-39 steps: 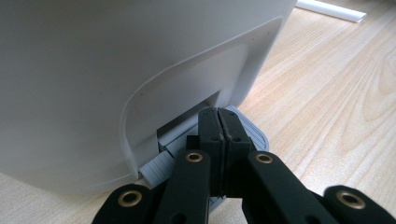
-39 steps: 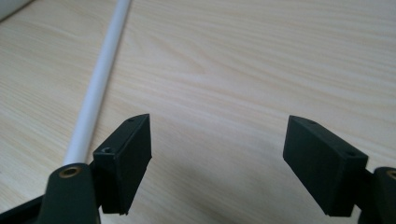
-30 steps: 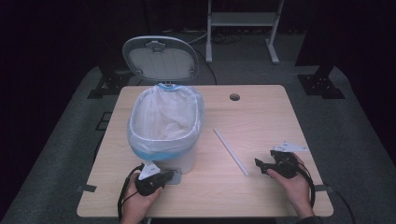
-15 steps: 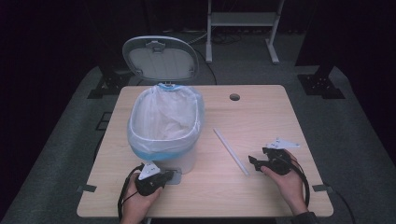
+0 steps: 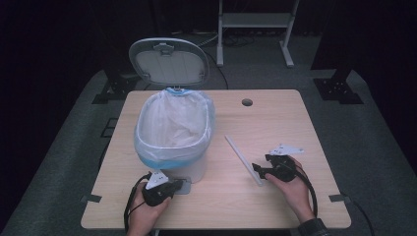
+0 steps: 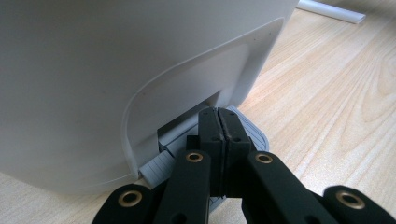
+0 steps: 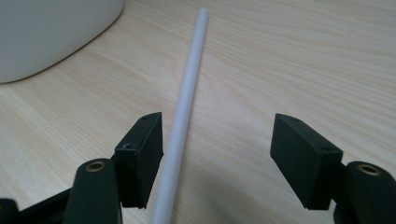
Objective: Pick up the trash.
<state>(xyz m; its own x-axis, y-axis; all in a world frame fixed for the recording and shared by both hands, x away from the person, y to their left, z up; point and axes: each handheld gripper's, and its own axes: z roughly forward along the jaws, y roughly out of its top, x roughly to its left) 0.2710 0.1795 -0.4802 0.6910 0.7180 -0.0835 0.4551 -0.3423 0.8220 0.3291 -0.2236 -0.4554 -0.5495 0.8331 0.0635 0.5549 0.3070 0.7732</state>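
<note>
The wooden surface (image 5: pixel 275 118) carries my work. Toward its nine o'clock side stands the white pedal bin (image 5: pixel 173 142), lined with a thin translucent bag (image 5: pixel 172 118), its lid (image 5: pixel 168 62) tipped up and back at twelve o'clock. I judge the bin light and hollow, likely to slide if pushed at the wall.

At the bin's six o'clock foot, the grey pedal (image 6: pixel 161 163) juts out low over the surface. My left claw (image 6: pixel 218 123) has its jaws pressed together, tips resting on that pedal. Since the lid stands open, I judge the pedal is being held down; it reads as a stiff, ribbed plastic tab that takes a firm push well.

At four o'clock from the bin lies the white stick (image 7: pixel 184 112), long, thin and straight, flat on the surface and well apart from the bin. I judge it light, rigid and smooth, so prone to roll or slip.

My right claw (image 7: pixel 217 144) is spread, the jaws having just been closing, with the stick's near end between them, hard beside the left jaw and clear of the right. I would pinch squarely across the round shaft, a little in from the end.
</note>
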